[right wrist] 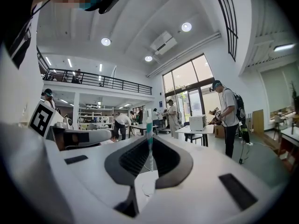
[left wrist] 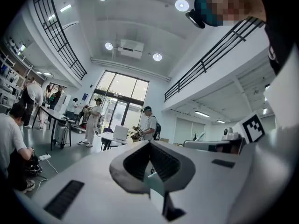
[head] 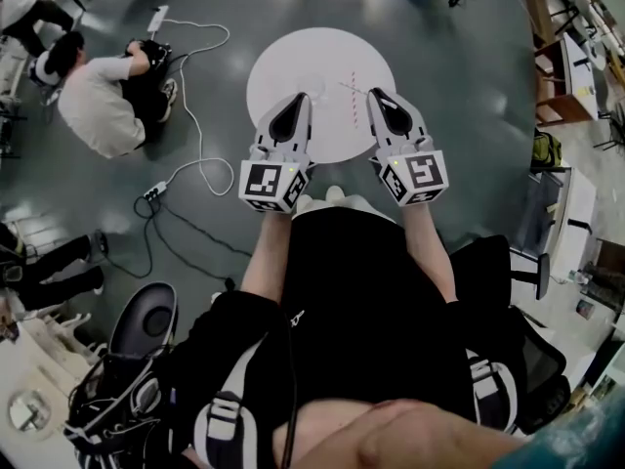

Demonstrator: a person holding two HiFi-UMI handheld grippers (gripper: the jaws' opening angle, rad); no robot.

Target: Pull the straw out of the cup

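Observation:
A round white table (head: 283, 62) stands in front of me. A clear cup (head: 312, 84), faint in the head view, sits at the tip of my left gripper (head: 302, 99). In the left gripper view, that gripper (left wrist: 150, 145) has its jaws closed together on a pale translucent piece of the cup (left wrist: 154, 183). The thin striped straw (head: 354, 101) is to the right of the cup, beside my right gripper (head: 375, 94). Seen from the right gripper view, the straw (right wrist: 149, 136) stands upright, with my right gripper (right wrist: 149, 149) shut on it.
A person (head: 98, 101) crouches on the floor at left beside cables and a power strip (head: 154, 191). Wooden shelving (head: 564, 76) lines the right side. A chair base (head: 146, 320) sits at lower left. People stand at desks (right wrist: 198, 125) across the hall.

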